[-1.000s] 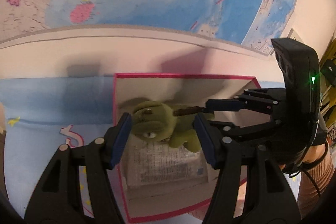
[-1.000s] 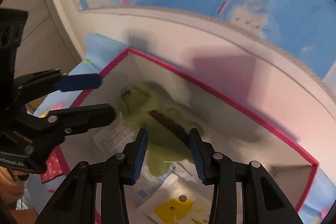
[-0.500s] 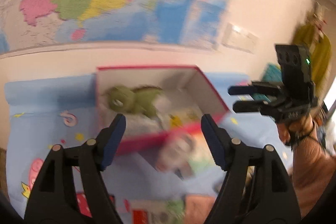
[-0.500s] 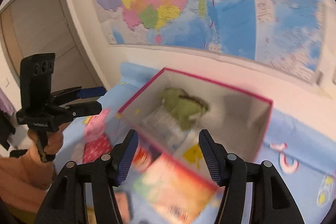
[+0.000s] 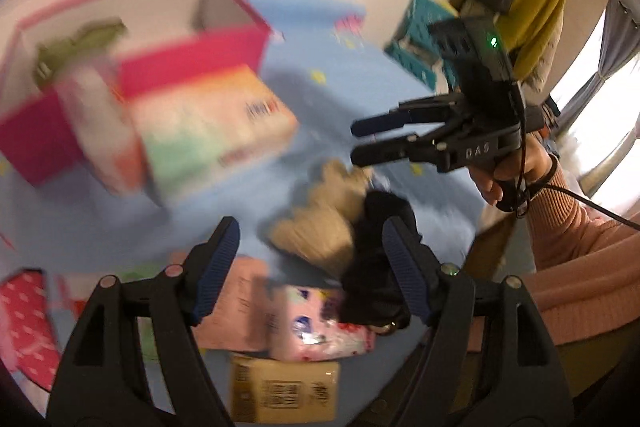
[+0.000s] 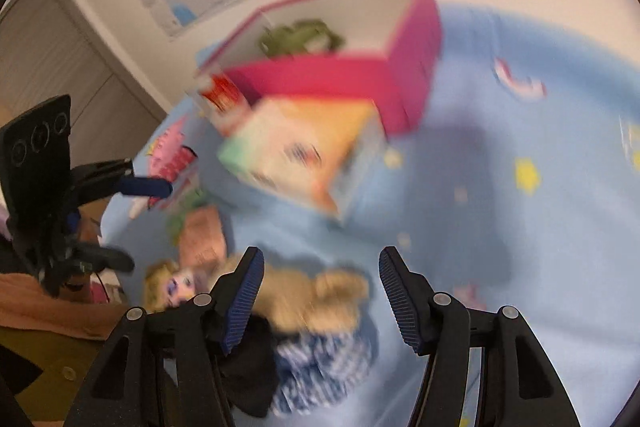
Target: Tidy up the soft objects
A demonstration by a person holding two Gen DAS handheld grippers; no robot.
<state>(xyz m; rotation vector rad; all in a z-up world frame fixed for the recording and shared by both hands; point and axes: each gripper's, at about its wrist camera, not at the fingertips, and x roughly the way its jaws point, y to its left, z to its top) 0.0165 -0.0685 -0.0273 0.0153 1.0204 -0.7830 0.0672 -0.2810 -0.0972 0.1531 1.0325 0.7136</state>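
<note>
Both views are pretty smeared with blur, so the details are rough. The left claw [image 5: 310, 269] has its jaws wide apart with nothing pinched between them; they were just opening a moment ago and sit steady now. It hangs over a tan plush [image 5: 320, 223] and a black fuzzy thing [image 5: 380, 267] lying on the blue sheet [image 5: 100, 219]; the black thing sits right by the claw's right finger, but I can't tell if they touch.

The right claw [image 6: 320, 291] is also spread open and empty, jaws just finished opening too. Same tan plush [image 6: 316, 301] shows between its fingers, lower down on the sheet, with a blue-and-white checked cloth [image 6: 320, 367] just below it and a blonde doll face [image 6: 170, 285] off to the left.

The pink box [image 6: 360, 79] is further back near the wall, and the green plush [image 6: 300, 35] is lying inside it. A colourful pack [image 6: 296, 151] leans against the front of the box. In the left view, some flat packets [image 5: 280, 387] lie near the bottom edge, and a hand [image 5: 508, 171] in a pink ribbed sleeve holds the right claw's grip.
</note>
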